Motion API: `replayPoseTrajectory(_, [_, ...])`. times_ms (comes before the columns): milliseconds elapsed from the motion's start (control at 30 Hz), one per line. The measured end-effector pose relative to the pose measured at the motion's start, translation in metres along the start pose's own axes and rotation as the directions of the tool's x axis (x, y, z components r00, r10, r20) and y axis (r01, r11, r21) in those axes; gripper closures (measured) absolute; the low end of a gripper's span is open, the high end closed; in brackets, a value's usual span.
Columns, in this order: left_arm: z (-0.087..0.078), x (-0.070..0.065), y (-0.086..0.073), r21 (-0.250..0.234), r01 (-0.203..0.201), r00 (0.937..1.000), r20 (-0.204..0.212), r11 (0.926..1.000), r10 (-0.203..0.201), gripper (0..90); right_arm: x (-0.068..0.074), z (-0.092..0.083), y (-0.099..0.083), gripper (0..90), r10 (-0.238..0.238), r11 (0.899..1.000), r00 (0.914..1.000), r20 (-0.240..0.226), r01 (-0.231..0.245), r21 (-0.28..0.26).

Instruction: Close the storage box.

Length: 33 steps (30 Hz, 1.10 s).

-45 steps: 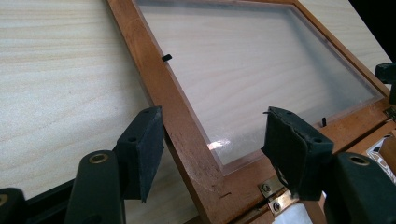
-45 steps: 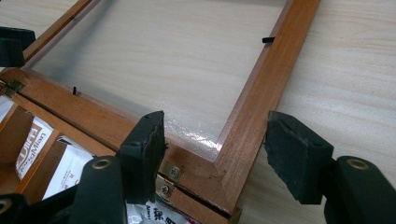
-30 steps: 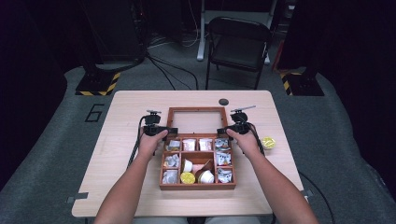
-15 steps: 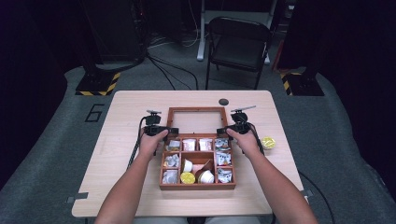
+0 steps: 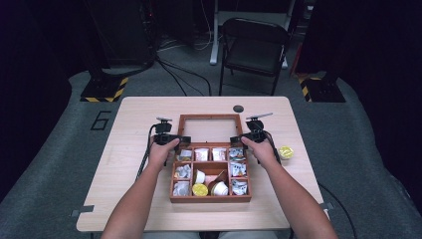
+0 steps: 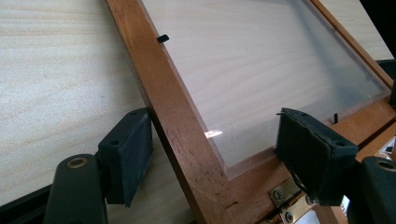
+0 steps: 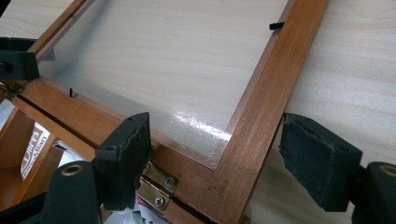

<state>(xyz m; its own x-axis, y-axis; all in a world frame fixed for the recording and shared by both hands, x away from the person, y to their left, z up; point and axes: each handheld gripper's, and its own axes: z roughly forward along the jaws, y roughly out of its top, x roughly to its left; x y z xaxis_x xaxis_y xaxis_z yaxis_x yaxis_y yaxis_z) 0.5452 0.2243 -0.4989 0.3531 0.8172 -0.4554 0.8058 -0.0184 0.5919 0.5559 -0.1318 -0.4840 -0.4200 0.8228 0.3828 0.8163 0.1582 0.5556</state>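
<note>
Lid of the wooden compartment box lies folded flat on the table, hinged along the box's far edge, clear pane up. Its long axis runs left to right across the table; the two short side rails run away from the person.

Left gripper sits at the lid's near-left corner. In the left gripper view the jaws straddle the left side rail: one pad just outside the wood, touching or nearly so, the other over the pane, clear of it. Jaws have just been opening; not clamped.

Right gripper mirrors this at the near-right corner. Right gripper view: right side rail runs up between the pads, gaps on both sides, brass hinge just below. Jaws have just been opening, now wide, holding nothing.

Judgement: both rails lie dead centre between the fingers, each hand equally near its own corner. Any next lift or retreat depends on moving along the rails, not across them.

Loose yellow-lidded cup rests on the table right of the right hand.
</note>
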Motion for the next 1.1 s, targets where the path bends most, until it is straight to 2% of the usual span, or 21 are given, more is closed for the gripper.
replayPoseTrajectory(300, [0.001, 0.001, 0.0, 0.003, 0.004, 0.9999, 0.009, 1.0, -0.004, 26.3, -0.002, 0.002, 0.0, 22.3, 0.009, 1.0, 0.9998, -0.015, -0.009, 0.002])
replayPoseTrajectory(333, [0.001, 0.002, 0.0, 0.004, -0.008, 0.9999, 0.008, 1.0, 0.008, 26.2, -0.002, 0.003, 0.0, 22.1, 0.015, 1.0, 0.9997, -0.018, -0.015, -0.002])
replayPoseTrajectory(467, [0.001, 0.002, 0.0, 0.005, -0.006, 0.9999, 0.011, 1.0, 0.006, 26.2, -0.003, 0.004, 0.0, 22.2, 0.028, 1.0, 0.9988, -0.04, -0.028, 0.005])
replayPoseTrajectory(600, [0.001, 0.0, 0.001, -0.002, 0.014, 0.9998, 0.013, 0.9999, -0.014, 26.5, -0.003, 0.005, 0.0, 21.8, 0.039, 0.999, 0.9984, -0.041, -0.038, 0.01])
replayPoseTrajectory(933, [-0.002, 0.0, 0.002, -0.003, -0.009, 1.0, 0.001, 1.0, 0.009, 29.5, 0.002, 0.001, 0.001, 22.7, 0.017, 1.0, 0.9997, -0.018, -0.018, -0.007])
replayPoseTrajectory(1100, [-0.009, -0.003, 0.004, -0.042, -0.007, 1.0, 0.007, 0.9991, 0.007, 30.8, 0.002, -0.005, 0.003, 23.6, 0.007, 0.999, 0.9997, -0.025, -0.007, -0.033])
